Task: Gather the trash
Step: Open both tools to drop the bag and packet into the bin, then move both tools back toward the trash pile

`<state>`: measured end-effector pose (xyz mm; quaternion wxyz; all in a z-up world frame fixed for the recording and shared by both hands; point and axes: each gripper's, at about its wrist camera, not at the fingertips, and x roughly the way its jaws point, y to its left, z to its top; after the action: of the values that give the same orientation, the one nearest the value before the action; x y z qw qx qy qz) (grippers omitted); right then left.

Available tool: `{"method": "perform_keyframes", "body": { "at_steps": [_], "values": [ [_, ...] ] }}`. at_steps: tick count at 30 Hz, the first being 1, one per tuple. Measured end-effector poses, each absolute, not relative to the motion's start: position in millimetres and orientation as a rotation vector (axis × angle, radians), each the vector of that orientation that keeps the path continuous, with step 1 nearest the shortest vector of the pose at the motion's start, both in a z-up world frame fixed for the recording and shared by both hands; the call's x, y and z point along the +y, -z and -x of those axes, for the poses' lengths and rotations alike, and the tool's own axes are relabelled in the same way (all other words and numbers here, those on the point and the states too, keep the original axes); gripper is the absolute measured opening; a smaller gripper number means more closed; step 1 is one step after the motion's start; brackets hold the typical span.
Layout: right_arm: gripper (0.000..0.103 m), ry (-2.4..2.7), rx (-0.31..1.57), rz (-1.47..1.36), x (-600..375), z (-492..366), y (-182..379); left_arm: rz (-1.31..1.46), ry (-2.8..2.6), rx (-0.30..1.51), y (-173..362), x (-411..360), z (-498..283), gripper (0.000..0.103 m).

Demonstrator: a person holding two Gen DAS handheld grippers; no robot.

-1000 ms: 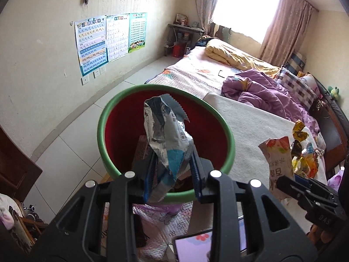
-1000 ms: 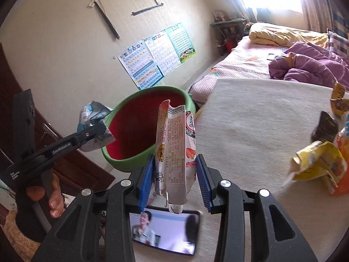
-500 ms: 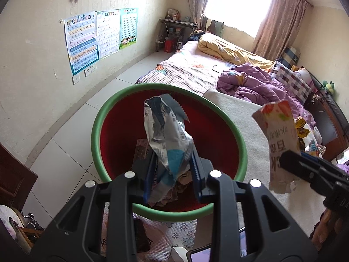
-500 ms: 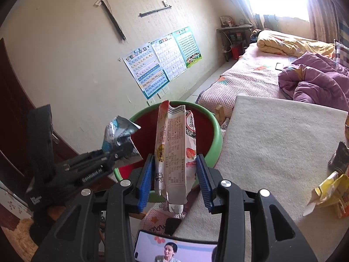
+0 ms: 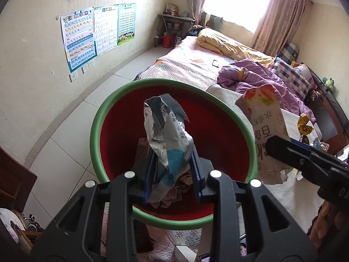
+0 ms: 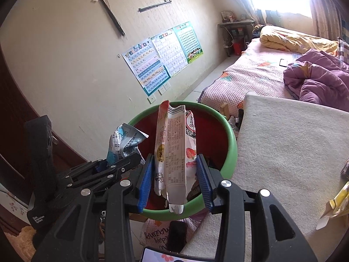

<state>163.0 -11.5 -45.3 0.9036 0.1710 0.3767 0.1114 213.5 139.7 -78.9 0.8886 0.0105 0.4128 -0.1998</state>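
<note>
Left wrist view: left gripper [image 5: 172,175] is pinching a crumpled silver-and-blue wrapper [image 5: 166,139] between its blue fingers [image 5: 196,175], the wrapper standing upright directly over the mouth of the red bin [image 5: 231,144] with the green rim. Scraps of trash are lying in the bin's bottom, though what they are is hard to make out behind the wrapper. To the right, the right gripper [image 6: 175,180] is reaching in from the side, its fingers clamped on a tall white snack packet [image 6: 174,152] with strawberry print. Right wrist view: packet is hanging above the bin's near rim, partly over the opening, with its torn lower end drooping below the fingers. Bin is sitting on the floor, just beside the corner of a pale mat [image 6: 294,144] spread on the bed. Yellow wrappers [image 6: 336,205] are lying on the mat at far right, well apart from the bin.
</note>
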Motion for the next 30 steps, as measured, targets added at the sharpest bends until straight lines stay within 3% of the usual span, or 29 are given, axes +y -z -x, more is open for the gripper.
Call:
{"method": "perform_keyframes", "body": {
  "at_steps": [11,13,15,30],
  "values": [
    [0.044,-0.212,0.776,-0.368,-15.4,-180.2,45.4,-0.024,0.414,0.868,82.2,135.7,-218.4,0.029],
    [0.046,-0.208,0.775,-0.371,-15.6,-182.5,45.0,-0.02,0.4,0.86,81.6,136.7,-219.6,0.033],
    [0.051,-0.205,0.775,-0.377,-17.0,-182.5,45.1,-0.01,0.378,0.852,80.9,139.1,-220.4,0.053],
    [0.058,-0.104,0.737,-0.405,-56.9,-121.2,41.1,0.03,0.413,0.789,61.9,125.0,-197.7,0.063]
  ]
}}
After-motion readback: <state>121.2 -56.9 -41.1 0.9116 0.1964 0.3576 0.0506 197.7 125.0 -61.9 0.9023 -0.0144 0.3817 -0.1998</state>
